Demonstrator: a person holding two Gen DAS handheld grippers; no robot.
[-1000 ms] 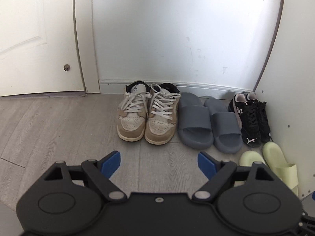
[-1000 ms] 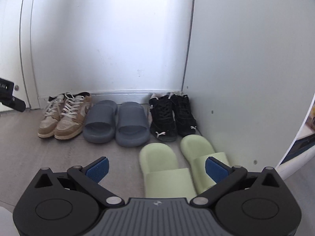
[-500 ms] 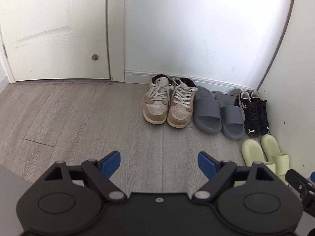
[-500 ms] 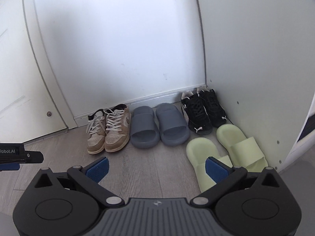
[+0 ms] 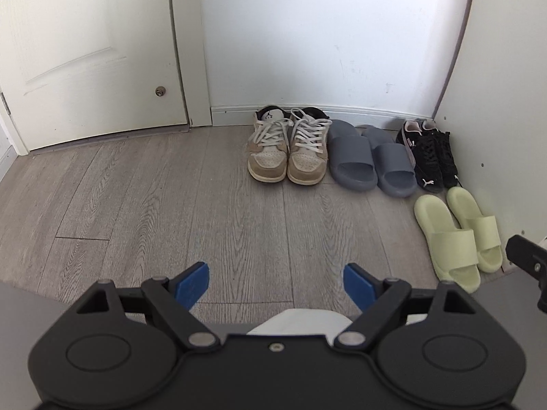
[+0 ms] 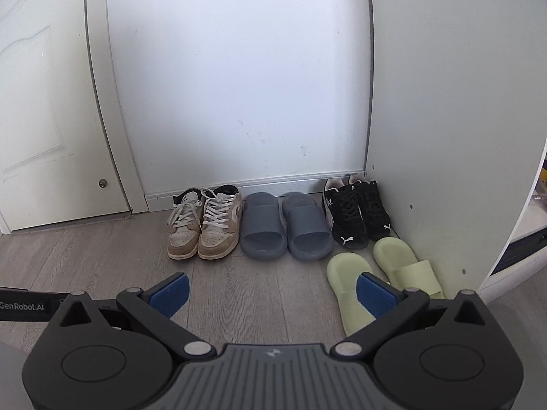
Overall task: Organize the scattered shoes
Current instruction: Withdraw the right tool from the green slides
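Along the back wall stand a pair of beige laced sneakers (image 5: 289, 153) (image 6: 205, 227), a pair of grey slides (image 5: 371, 162) (image 6: 285, 230) and a pair of black sneakers (image 5: 429, 152) (image 6: 355, 215), side by side with toes toward me. A pair of pale green slides (image 5: 458, 235) (image 6: 376, 273) lies in front of the black pair, by the right panel. My left gripper (image 5: 276, 284) is open over bare floor, well back from the shoes. My right gripper (image 6: 271, 293) is open too, its right fingertip overlapping the left green slide in view; nothing is held.
A white door (image 5: 85, 51) is closed at the left. A white cabinet panel (image 6: 444, 102) bounds the shoes on the right. Grey wood floor (image 5: 154, 188) stretches wide to the left of the shoes. The right gripper's edge (image 5: 528, 263) shows at the left wrist view's right side.
Both grippers have pulled back and away from the shoes, so the row looks smaller and more floor and door show. All the shoes stay where they were.
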